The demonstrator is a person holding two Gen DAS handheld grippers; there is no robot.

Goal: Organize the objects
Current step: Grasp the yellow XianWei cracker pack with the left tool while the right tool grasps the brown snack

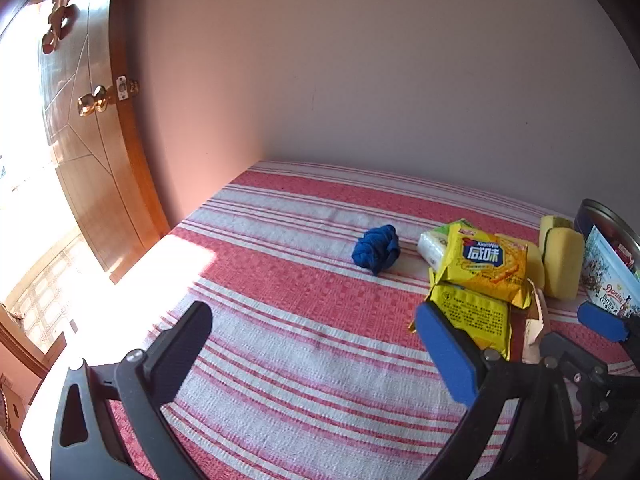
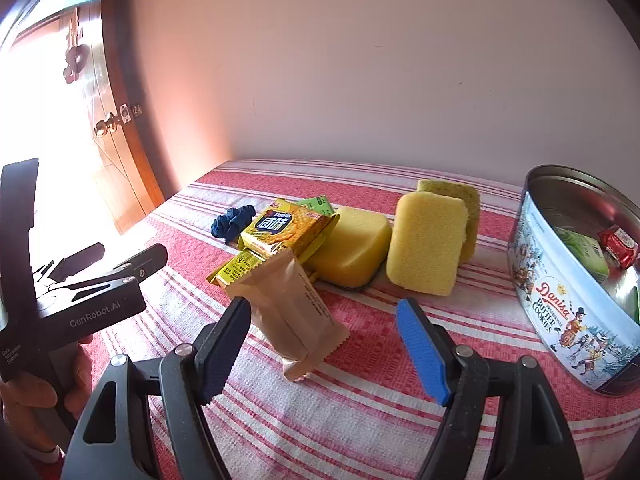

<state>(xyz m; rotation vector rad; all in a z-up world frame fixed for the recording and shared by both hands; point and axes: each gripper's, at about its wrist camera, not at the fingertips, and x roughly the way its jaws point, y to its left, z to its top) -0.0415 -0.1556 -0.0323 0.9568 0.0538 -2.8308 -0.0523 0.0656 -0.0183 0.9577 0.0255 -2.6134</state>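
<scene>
My right gripper is open low over the striped cloth. A beige snack packet lies tilted between its fingers, close against the left finger and apart from the blue pad; its far end rests on a pile of yellow snack packets. My left gripper is open over bare cloth with nothing between its fingers. A crumpled blue cloth lies ahead of it. In the right wrist view the left gripper shows at the left, held by a hand.
An open round cookie tin stands at the right with a red sachet and a green packet inside. Three yellow sponges sit behind the packets. A wall backs the table; a wooden door is at the left.
</scene>
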